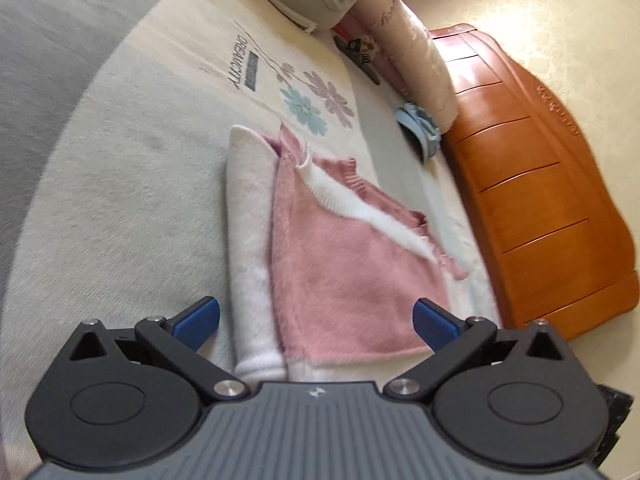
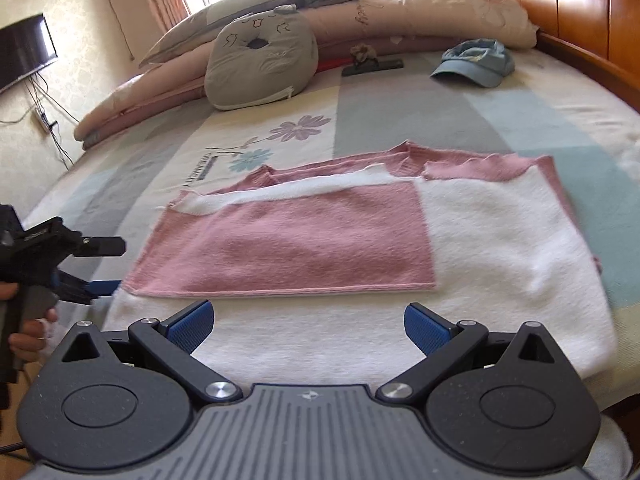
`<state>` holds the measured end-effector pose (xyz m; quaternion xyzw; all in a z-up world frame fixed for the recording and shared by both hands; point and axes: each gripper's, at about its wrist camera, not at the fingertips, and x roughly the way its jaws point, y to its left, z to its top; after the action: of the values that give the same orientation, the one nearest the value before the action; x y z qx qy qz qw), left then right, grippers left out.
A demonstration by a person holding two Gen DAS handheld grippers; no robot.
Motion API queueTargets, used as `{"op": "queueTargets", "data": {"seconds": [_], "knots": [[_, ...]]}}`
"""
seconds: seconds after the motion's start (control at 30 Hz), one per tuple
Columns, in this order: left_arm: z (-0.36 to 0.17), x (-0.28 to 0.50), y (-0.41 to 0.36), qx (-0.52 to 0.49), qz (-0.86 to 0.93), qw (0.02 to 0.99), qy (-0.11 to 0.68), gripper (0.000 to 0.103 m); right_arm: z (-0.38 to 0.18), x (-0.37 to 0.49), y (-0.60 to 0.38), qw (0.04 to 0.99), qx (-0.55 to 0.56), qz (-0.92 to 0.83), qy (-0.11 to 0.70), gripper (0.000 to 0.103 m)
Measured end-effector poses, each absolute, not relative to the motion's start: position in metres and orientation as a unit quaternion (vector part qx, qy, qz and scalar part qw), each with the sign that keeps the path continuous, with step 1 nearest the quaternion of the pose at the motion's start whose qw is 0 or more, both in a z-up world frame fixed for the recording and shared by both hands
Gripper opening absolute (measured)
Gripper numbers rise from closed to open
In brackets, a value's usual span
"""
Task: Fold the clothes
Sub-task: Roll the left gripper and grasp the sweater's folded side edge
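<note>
A pink and white fuzzy sweater point(image 2: 320, 236) lies flat on the bed, partly folded, with a pink panel over its white body. In the left wrist view the sweater point(image 1: 344, 280) shows pink with a folded white sleeve point(image 1: 248, 240) along its left side. My left gripper point(image 1: 316, 320) is open and empty just above the sweater's near edge. My right gripper point(image 2: 308, 326) is open and empty over the white hem. The left gripper also shows in the right wrist view point(image 2: 100, 268) at the sweater's left edge, held by a hand.
The bed cover point(image 2: 400, 108) has flower print point(image 2: 298, 128). A grey cushion point(image 2: 260, 66), rolled quilts point(image 2: 440, 12), a blue cap point(image 2: 476, 64) and a dark object point(image 2: 372, 66) lie at the far side. A wooden headboard point(image 1: 540, 184) borders the bed. A wall TV point(image 2: 24, 50) hangs left.
</note>
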<state>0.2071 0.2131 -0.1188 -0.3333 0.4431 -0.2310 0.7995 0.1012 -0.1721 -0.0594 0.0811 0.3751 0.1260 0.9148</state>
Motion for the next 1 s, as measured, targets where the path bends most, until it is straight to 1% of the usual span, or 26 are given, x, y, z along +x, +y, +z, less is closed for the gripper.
{"op": "queueTargets", "data": {"seconds": [0.27, 0.4, 0.53, 0.77, 0.93, 1.0], "knots": [[-0.117, 0.244, 0.197, -0.316, -0.260, 0.793, 0.451, 0.102, -0.059, 0.105, -0.170, 0.911, 0.097, 0.130, 0.379, 0.103], [-0.118, 0.255, 0.193, -0.306, -0.271, 0.800, 0.440, 0.102, -0.059, 0.106, -0.172, 0.909, 0.107, 0.133, 0.381, 0.103], [-0.119, 0.256, 0.195, -0.321, -0.278, 0.789, 0.443, 0.102, -0.060, 0.107, -0.174, 0.907, 0.116, 0.135, 0.382, 0.103], [-0.125, 0.234, 0.205, -0.351, -0.322, 0.744, 0.468, 0.102, -0.060, 0.108, -0.175, 0.903, 0.128, 0.144, 0.383, 0.103], [-0.129, 0.257, 0.199, -0.367, -0.330, 0.731, 0.471, 0.101, -0.060, 0.110, -0.175, 0.902, 0.131, 0.146, 0.384, 0.103], [-0.128, 0.269, 0.191, -0.353, -0.338, 0.736, 0.469, 0.101, -0.060, 0.110, -0.175, 0.902, 0.130, 0.143, 0.385, 0.103]]}}
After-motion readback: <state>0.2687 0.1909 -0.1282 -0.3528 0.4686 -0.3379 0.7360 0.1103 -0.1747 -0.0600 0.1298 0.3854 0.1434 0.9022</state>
